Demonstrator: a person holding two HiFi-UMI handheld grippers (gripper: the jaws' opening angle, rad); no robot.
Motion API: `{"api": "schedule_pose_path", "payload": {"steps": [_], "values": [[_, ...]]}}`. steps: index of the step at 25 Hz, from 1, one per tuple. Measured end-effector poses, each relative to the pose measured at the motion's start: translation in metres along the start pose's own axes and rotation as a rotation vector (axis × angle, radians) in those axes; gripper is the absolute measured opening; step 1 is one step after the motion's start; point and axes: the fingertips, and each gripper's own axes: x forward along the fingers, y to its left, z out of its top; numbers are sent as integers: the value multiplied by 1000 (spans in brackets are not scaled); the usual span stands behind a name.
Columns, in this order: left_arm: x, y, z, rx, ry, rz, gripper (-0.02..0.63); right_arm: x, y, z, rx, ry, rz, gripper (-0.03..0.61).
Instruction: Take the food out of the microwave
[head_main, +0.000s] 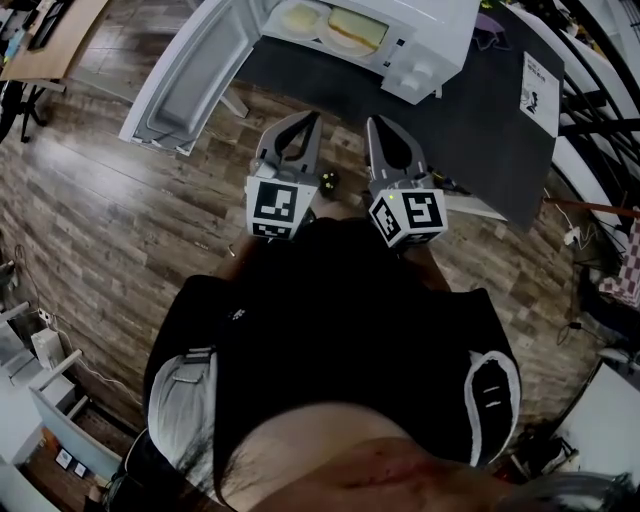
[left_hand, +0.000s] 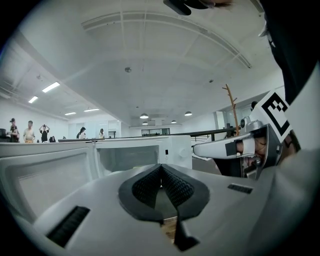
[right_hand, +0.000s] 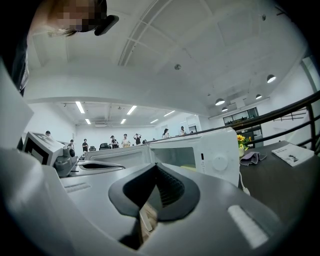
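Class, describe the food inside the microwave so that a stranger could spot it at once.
Find the dark table at the top, where a white microwave stands with its door open. Inside lies the food, the only pale yellow thing there.

**Bright, even light; strong fisheye**

Ceiling lamps (right_hand: 219, 102) light the room evenly, with soft shadows. Both gripper views bend hard and go black at the corners. The head view is sharp, its wood floor (head_main: 100, 230) dimmer.

microwave (head_main: 430, 40): top cut off | food (head_main: 352, 30): partly cut off
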Motion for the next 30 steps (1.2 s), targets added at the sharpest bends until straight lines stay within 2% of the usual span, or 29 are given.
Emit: {"api": "schedule_pose_path", "payload": {"steps": [15,19,25,30], "values": [[58,20,-8,16,40,-28,6,39,-30,-4,18,28,-15,-3],[68,25,-12,5,48,-13,6,49,-34,-5,17,32,-8,-3],[87,33,-24,-91,50,-12,6,62,-43,-7,17,33,-9,-3],[103,45,-40,-229,92,-23,8,65,-50,-11,22,47,-25,-3]]}}
